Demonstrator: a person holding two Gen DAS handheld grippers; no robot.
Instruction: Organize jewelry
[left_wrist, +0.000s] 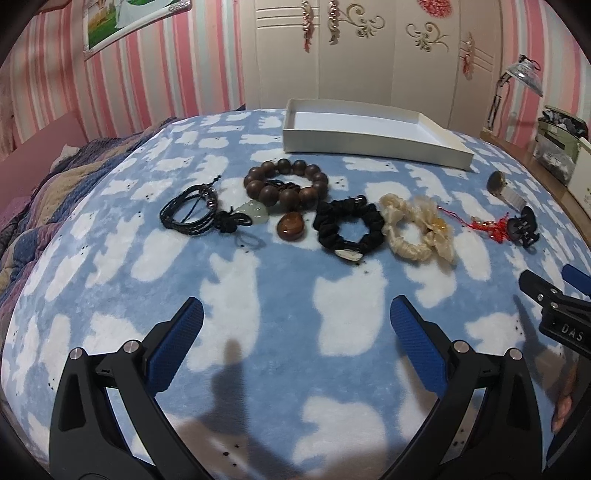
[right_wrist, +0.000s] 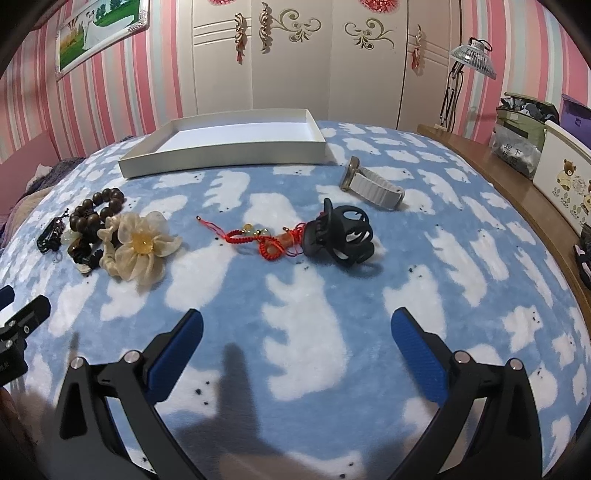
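Jewelry lies in a row on a blue blanket with white bears. In the left wrist view: a black cord bracelet (left_wrist: 188, 210), a wooden bead bracelet (left_wrist: 286, 181), an amber stone (left_wrist: 291, 226), a black scrunchie (left_wrist: 348, 229), a cream flower scrunchie (left_wrist: 419, 227). In the right wrist view: a red cord charm (right_wrist: 262, 238), a black claw clip (right_wrist: 341, 236), a white-strap watch (right_wrist: 373, 186). An empty white tray (left_wrist: 373, 146) (right_wrist: 225, 151) sits behind them. My left gripper (left_wrist: 295, 321) and right gripper (right_wrist: 297, 325) are open and empty, short of the items.
A wooden bed edge (right_wrist: 517, 184) runs along the right with boxes and bags (right_wrist: 524, 125) and a lamp (right_wrist: 469, 59). A folded quilt (left_wrist: 44, 192) lies at the left. A white wardrobe (right_wrist: 295, 59) stands behind.
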